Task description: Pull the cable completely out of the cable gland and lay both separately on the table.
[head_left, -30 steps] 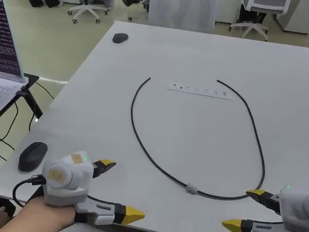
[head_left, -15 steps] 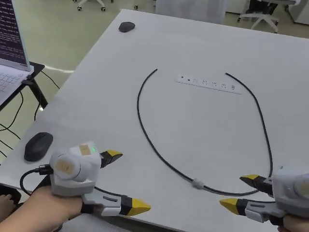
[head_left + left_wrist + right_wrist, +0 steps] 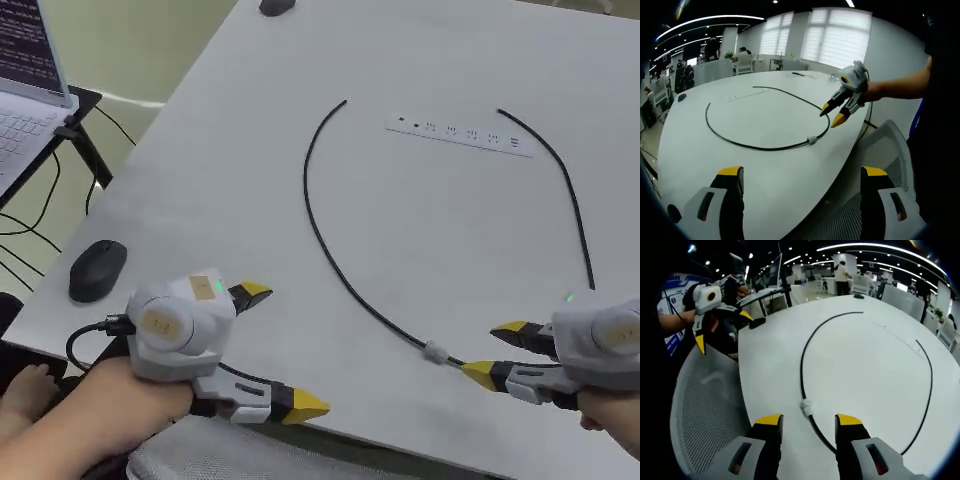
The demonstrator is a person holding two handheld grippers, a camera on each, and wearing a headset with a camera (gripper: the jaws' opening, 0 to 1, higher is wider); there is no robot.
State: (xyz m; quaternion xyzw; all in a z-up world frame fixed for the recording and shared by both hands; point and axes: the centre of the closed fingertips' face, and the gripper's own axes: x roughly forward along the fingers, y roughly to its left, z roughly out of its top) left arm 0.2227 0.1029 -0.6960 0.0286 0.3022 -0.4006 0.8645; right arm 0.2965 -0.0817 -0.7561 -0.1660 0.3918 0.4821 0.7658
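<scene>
White tabletop, open-plan office.
My cable loops across it, cable gland threaded on by the near edge, just off my right gripper; its jaws and my left gripper's stand apart, empty.

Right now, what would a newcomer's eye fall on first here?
First the long black cable, lying in a wide open loop across the white table, with a small pale cable gland threaded on it near the front edge. Next the yellow-tipped right tongs, open and pointing at that gland, and the left tongs, open at the table's near edge.
</scene>
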